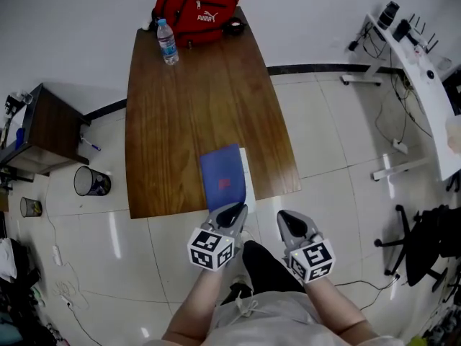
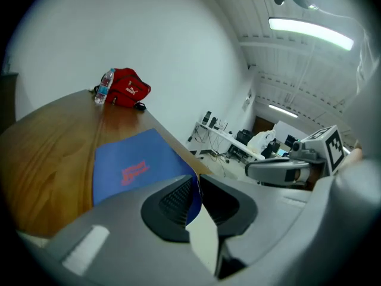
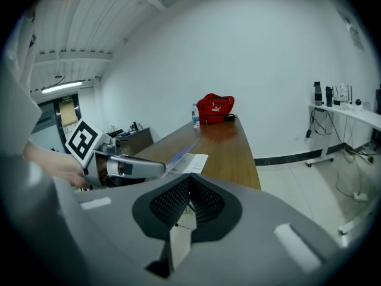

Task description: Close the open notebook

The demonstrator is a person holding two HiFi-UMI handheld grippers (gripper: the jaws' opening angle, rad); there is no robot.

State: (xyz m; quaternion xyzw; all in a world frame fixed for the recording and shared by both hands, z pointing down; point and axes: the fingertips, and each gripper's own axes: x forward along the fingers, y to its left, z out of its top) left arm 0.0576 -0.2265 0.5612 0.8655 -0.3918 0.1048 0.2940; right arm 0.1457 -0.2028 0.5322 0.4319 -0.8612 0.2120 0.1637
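The notebook's blue cover point(image 1: 222, 177) with a red label lies near the front edge of the wooden table point(image 1: 187, 99). A strip of white page point(image 1: 247, 170) shows along its right side. My left gripper point(image 1: 230, 209) is at the cover's near edge, shut on it; in the left gripper view the blue cover point(image 2: 131, 165) runs in between the pads of the left gripper point(image 2: 196, 186). In the right gripper view the cover point(image 3: 181, 151) tilts up off the white page point(image 3: 193, 162). My right gripper point(image 1: 288, 218) hovers over the floor just off the table's edge, shut and holding nothing.
A red bag point(image 1: 198, 6) and a water bottle point(image 1: 167, 42) stand at the table's far end. A dark side cabinet point(image 1: 50, 128) and a bin point(image 1: 91, 182) are at the left. A white desk point(image 1: 425, 85) and an office chair point(image 1: 425, 244) are at the right.
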